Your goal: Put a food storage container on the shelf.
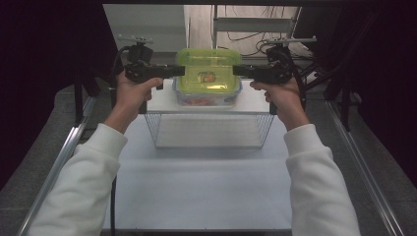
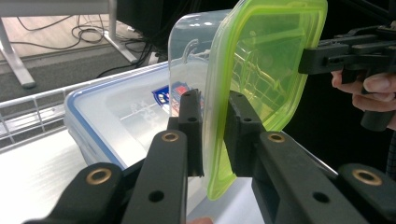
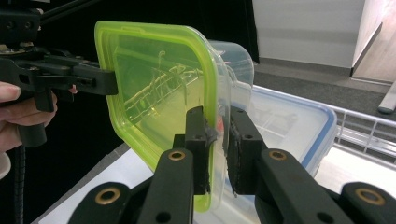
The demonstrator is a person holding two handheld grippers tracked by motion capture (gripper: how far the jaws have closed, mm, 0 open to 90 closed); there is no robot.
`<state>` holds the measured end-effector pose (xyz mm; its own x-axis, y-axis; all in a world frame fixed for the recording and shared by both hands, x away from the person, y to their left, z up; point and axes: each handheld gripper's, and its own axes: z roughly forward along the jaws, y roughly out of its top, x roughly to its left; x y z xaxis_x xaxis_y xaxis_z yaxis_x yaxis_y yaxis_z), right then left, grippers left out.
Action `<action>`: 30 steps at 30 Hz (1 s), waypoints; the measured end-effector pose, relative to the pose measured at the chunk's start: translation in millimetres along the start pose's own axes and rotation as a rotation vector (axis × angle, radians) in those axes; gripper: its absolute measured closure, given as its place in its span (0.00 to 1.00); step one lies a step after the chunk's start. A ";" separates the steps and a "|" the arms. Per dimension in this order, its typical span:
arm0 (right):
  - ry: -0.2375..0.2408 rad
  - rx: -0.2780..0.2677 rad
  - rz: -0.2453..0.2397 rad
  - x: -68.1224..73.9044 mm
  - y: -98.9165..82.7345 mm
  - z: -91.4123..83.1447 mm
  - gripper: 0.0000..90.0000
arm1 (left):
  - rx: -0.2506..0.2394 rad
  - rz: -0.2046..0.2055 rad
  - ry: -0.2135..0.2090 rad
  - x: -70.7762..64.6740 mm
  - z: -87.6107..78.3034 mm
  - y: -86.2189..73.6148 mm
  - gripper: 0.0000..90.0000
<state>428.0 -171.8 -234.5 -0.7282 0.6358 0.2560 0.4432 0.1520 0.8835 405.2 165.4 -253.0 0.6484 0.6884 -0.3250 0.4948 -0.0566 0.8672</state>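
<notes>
A clear plastic box with a translucent green lid (image 1: 208, 69) hangs in the air between my two grippers. The left gripper (image 1: 181, 70) is shut on the lid's left rim; in the left gripper view its pads (image 2: 192, 126) pinch the green lid (image 2: 266, 60), with the clear body (image 2: 191, 46) behind. On the opposite rim the right gripper (image 1: 236, 70) is shut too, its own jaws (image 3: 217, 140) clamping the lid (image 3: 154, 84). Each gripper view shows the other gripper across the lid: the right one (image 2: 308, 58), the left one (image 3: 109, 81).
Directly under the lifted box stands a second box with a blue-rimmed lid (image 1: 206, 100) (image 2: 116, 121) (image 3: 289, 121) and reddish contents, on a white surface. A wire basket (image 1: 209, 130) sits just in front. The white tabletop (image 1: 201, 187) lies nearer me; dark curtains flank both sides.
</notes>
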 end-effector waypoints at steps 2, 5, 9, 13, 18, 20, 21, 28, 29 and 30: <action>-0.001 0.004 0.007 -2.6 2.1 3.4 0.89 | 0.000 -0.015 0.001 4.4 2.9 1.6 0.88; -0.002 0.016 0.026 -8.0 4.0 10.0 0.88 | 0.012 -0.031 -0.002 10.2 6.2 2.0 0.88; -0.010 0.045 0.040 -13.8 3.9 18.6 0.88 | 0.029 -0.045 0.013 16.7 12.6 0.5 0.88; 0.000 0.041 0.065 -19.3 4.8 22.7 0.88 | 0.020 -0.055 0.018 18.8 14.9 2.2 0.88; 0.005 0.033 0.081 -24.1 6.5 26.3 0.87 | 0.023 -0.084 0.010 22.8 19.8 2.8 0.85; 0.010 0.024 0.094 -26.2 6.6 27.6 0.87 | 0.016 -0.098 0.016 23.1 22.3 2.8 0.83; 0.010 0.020 0.101 -27.1 6.4 28.1 0.86 | 0.012 -0.102 0.015 23.6 22.7 2.9 0.83; -0.002 0.009 0.118 -31.0 6.2 34.5 0.84 | -0.001 -0.156 0.008 30.4 26.7 5.6 0.82; -0.001 0.006 0.125 -31.9 6.0 35.2 0.84 | 0.000 -0.166 0.007 31.2 27.6 6.3 0.82; 0.000 0.004 0.131 -33.1 5.9 36.0 0.83 | 0.000 -0.169 0.009 31.6 28.4 6.6 0.81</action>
<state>473.6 -164.7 -251.9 -0.6637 0.6505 0.3692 0.5369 0.0707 0.8407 445.4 166.2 -268.2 0.5508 0.6945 -0.4629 0.5964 0.0605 0.8004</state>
